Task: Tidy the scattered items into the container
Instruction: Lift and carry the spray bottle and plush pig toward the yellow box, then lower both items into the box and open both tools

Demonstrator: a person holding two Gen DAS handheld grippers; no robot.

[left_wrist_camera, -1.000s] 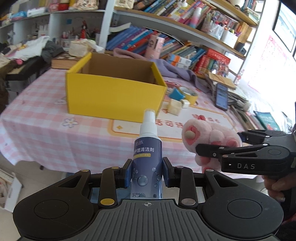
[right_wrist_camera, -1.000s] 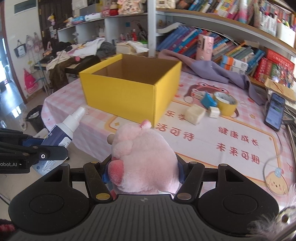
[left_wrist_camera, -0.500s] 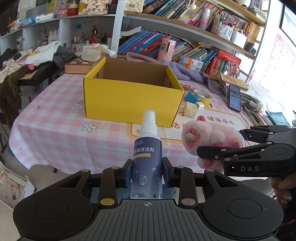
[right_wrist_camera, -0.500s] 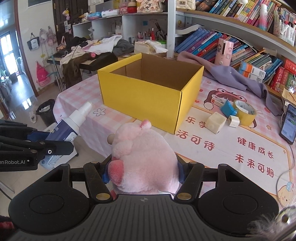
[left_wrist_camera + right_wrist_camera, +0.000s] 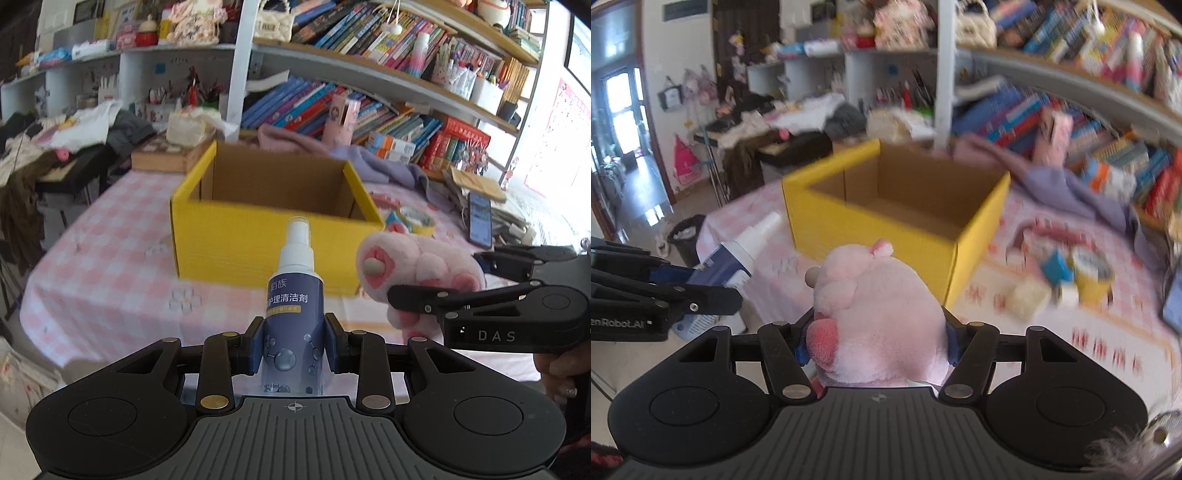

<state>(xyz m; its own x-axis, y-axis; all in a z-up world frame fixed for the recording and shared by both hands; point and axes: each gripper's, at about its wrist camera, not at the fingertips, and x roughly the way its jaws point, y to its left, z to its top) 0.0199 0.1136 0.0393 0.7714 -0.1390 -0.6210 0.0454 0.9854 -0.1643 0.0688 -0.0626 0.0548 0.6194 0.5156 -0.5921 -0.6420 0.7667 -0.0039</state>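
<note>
My left gripper (image 5: 294, 345) is shut on a blue spray bottle (image 5: 294, 325) with a white nozzle, held upright in front of the table. My right gripper (image 5: 875, 339) is shut on a pink plush toy (image 5: 879, 314); in the left wrist view the pink plush toy (image 5: 417, 269) hangs to the right of the bottle, pinched by the right gripper (image 5: 424, 291). The open yellow cardboard box (image 5: 266, 236) stands on the pink checked tablecloth ahead of both; its brown inside looks empty. From the right wrist view the yellow cardboard box (image 5: 879, 229) is ahead and slightly left.
Right of the box lie a yellow tape roll (image 5: 1093, 273), a blue block (image 5: 1056, 266) and pale cubes (image 5: 1030, 295). A phone (image 5: 480, 218) and a purple cloth (image 5: 384, 166) are at the table's right and back. Bookshelves stand behind. A bin (image 5: 683, 236) sits on the floor at left.
Both grippers have risen and come nearer the box with their objects still held. The box now shows higher and more central, with more of its inside visible.
</note>
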